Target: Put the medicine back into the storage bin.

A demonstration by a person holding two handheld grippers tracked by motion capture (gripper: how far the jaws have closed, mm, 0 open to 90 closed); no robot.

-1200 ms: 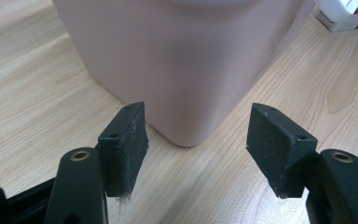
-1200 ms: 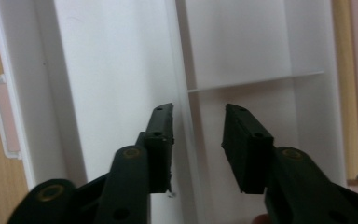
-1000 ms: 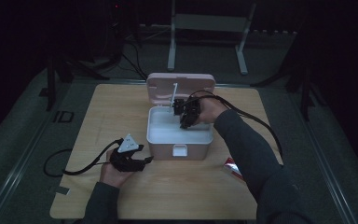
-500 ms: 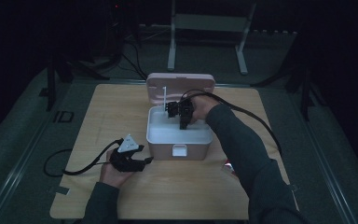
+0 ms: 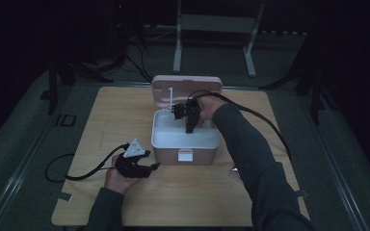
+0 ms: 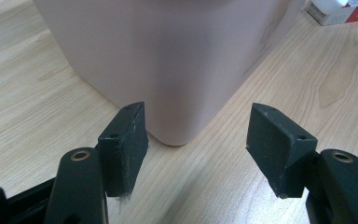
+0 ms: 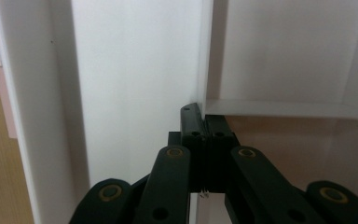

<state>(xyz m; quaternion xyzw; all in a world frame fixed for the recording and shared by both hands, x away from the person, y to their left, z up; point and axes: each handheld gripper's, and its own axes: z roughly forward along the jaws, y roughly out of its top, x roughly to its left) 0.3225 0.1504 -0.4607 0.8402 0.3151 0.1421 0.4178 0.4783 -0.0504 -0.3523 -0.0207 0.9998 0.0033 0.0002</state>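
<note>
Our right gripper (image 5: 189,126) has just shut tight on the thin white divider (image 7: 204,60) inside the pink box (image 5: 166,153), standing up toward 12. Left gripper (image 6: 196,144) wide open, box corner just ahead.

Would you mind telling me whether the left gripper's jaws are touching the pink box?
Apart. In the left gripper view, the left gripper stands open and bare wooden table shows between each fingertip and the corner of the pink box.

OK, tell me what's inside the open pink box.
Inside the pink box is a white liner and the right gripper, its jaws just closed on a thin white panel. The arm and near wall hide part of the floor.
</note>
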